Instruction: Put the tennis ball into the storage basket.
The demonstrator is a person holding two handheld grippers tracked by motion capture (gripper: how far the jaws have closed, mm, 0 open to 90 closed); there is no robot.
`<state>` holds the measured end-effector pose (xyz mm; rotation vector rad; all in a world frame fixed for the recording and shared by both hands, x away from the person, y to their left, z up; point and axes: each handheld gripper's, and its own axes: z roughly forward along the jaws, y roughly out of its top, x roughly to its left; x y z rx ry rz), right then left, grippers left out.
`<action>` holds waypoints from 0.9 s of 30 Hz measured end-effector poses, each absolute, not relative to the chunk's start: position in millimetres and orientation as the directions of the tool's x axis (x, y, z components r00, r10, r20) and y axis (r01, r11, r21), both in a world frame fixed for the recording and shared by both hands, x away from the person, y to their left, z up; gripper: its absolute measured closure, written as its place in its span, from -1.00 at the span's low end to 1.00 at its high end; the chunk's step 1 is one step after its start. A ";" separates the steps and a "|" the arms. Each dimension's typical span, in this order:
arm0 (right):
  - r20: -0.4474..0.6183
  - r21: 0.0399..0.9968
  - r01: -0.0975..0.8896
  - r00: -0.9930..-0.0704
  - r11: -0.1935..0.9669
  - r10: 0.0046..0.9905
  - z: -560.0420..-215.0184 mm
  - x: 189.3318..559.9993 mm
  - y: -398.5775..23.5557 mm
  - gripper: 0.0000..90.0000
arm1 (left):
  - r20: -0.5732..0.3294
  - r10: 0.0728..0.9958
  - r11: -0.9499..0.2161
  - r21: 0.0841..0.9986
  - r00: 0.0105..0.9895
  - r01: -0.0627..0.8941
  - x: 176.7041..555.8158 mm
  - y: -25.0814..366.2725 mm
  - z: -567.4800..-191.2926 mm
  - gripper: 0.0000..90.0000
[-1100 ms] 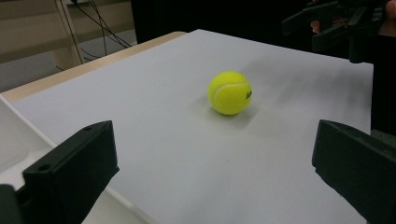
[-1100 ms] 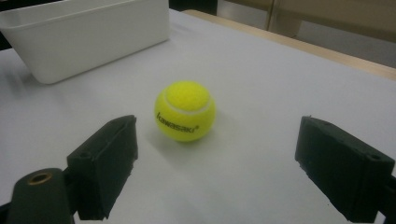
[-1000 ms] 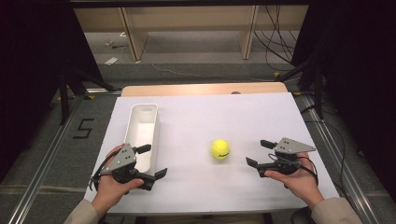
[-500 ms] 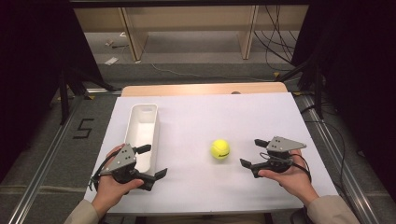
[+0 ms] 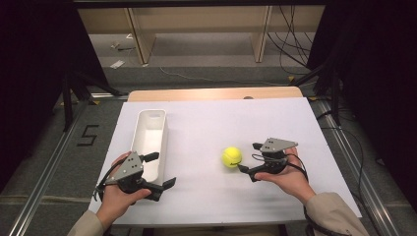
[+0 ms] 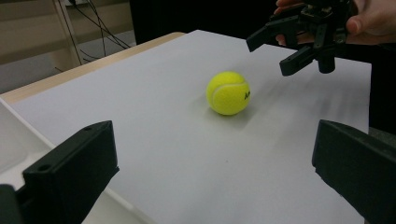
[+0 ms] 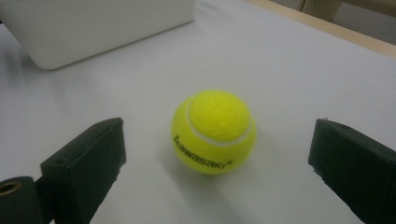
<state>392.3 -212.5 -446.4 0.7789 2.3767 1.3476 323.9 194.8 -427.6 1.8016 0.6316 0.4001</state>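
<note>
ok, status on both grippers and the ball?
Right gripper open, jaws lined up on the tennis ball, not touching. Left gripper open, idle beside the white bin. Ball free on the table, nothing in the way.

The ball (image 5: 231, 157) sits on the surface (image 5: 206, 123), a little right of centre. Left of it lies the tray (image 5: 150, 140), running near to far along the left side. The right tool (image 5: 250, 158) is just right of the ball, apart from it. The left tool (image 5: 160, 170) sits at the tray's near end, well apart from the ball.
</note>
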 end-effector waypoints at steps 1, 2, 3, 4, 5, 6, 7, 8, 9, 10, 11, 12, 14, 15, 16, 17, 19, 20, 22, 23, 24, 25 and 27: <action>0.007 0.855 0.310 -0.808 0.415 0.588 -447.0 394.0 -210.2 -0.90 | -0.041 0.600 -0.227 0.949 0.799 0.219 323.9 194.8 -427.6 -1.00; 0.009 0.853 0.313 -0.809 0.417 0.588 -447.7 395.5 -208.0 -0.90 | -0.041 0.600 -0.228 0.949 0.799 0.219 323.8 194.8 -427.5 -1.00; 0.009 0.852 0.313 -0.810 0.419 0.587 -448.5 397.4 -205.9 -0.90 | -0.041 0.600 -0.228 0.949 0.799 0.219 323.8 194.8 -427.5 -1.00; 0.008 0.851 0.313 -0.810 0.421 0.587 -449.3 399.3 -204.0 -0.90 | -0.040 0.600 -0.228 0.949 0.799 0.219 323.8 194.8 -427.5 -1.00; 0.008 0.851 0.313 -0.810 0.421 0.587 -449.3 399.3 -204.0 -0.90 | -0.042 0.600 -0.226 0.949 0.799 0.219 323.8 194.9 -427.5 -1.00; 0.012 0.848 0.317 -0.813 0.425 0.582 -450.7 402.9 -200.4 -0.90 | -0.041 0.600 -0.227 0.949 0.799 0.219 323.8 194.9 -427.5 -1.00; 0.012 0.847 0.317 -0.813 0.427 0.581 -451.5 404.5 -198.6 -0.90 | -0.041 0.600 -0.227 0.949 0.799 0.219 323.8 195.0 -427.4 -1.00; 0.010 0.845 0.318 -0.814 0.430 0.581 -452.2 406.1 -196.8 -0.90 | -0.041 0.600 -0.227 0.949 0.799 0.219 323.8 195.0 -427.4 -1.00; 0.010 0.843 0.319 -0.815 0.433 0.579 -452.9 407.6 -195.0 -0.90 | -0.041 0.600 -0.227 0.949 0.799 0.219 323.8 195.1 -427.4 -1.00; 0.010 0.843 0.319 -0.815 0.433 0.579 -452.9 407.6 -195.0 -0.90 | -0.041 0.600 -0.227 0.949 0.799 0.219 323.8 195.0 -427.5 -1.00; 0.015 0.839 0.324 -0.816 0.437 0.578 -454.8 410.4 -191.9 -0.90 | -0.041 0.600 -0.228 0.949 0.799 0.219 323.8 195.0 -427.5 -1.00; 0.014 0.836 0.326 -0.817 0.441 0.577 -455.9 411.9 -190.6 -0.90 | -0.040 0.599 -0.228 0.949 0.800 0.218 323.8 195.1 -427.4 -1.00; 0.014 0.834 0.327 -0.818 0.444 0.575 -456.9 413.4 -189.3 -0.90 | -0.041 0.600 -0.226 0.949 0.799 0.219 323.7 195.1 -427.4 -1.00; 0.013 0.831 0.329 -0.817 0.448 0.576 -457.8 414.9 -188.2 -0.90 | -0.041 0.600 -0.227 0.949 0.799 0.219 323.7 195.2 -427.4 -1.00; 0.015 0.826 0.335 -0.816 0.452 0.578 -460.1 418.1 -185.8 -0.90 | -0.041 0.600 -0.227 0.949 0.799 0.219 323.7 195.2 -427.4 -1.00; 0.017 0.826 0.337 -0.816 0.452 0.578 -461.0 419.1 -185.0 -0.89 | -0.041 0.600 -0.227 0.949 0.799 0.219 323.7 195.2 -427.4 -1.00; 0.017 0.822 0.340 -0.816 0.456 0.578 -461.8 420.4 -184.1 -0.89 | -0.041 0.600 -0.226 0.949 0.799 0.219 323.7 195.2 -427.3 -1.00; 0.017 0.820 0.343 -0.815 0.459 0.579 -463.7 423.3 -182.6 -0.88 | -0.040 0.599 -0.228 0.949 0.800 0.219 323.7 195.2 -427.5 -1.00; 0.015 0.816 0.344 -0.815 0.464 0.579 -465.5 426.1 -181.0 -0.88 | -0.041 0.599 -0.227 0.949 0.800 0.219 323.6 195.1 -427.4 -1.00; 0.015 0.816 0.344 -0.815 0.464 0.579 -465.5 426.1 -181.0 -0.88 | -0.040 0.599 -0.227 0.949 0.800 0.218 323.6 195.1 -427.4 -1.00; 0.014 0.814 0.345 -0.816 0.468 0.578 -466.4 427.2 -180.1 -0.88 | -0.041 0.599 -0.227 0.949 0.800 0.218 323.6 195.1 -427.4 -1.00; 0.017 0.809 0.352 -0.816 0.472 0.578 -468.7 429.1 -178.0 -0.86 | -0.041 0.598 -0.227 0.949 0.800 0.219 323.7 195.1 -427.5 -1.00; 0.020 0.806 0.355 -0.817 0.474 0.577 -469.3 429.7 -177.5 -0.85 | -0.041 0.598 -0.228 0.949 0.801 0.219 323.7 195.2 -427.5 -1.00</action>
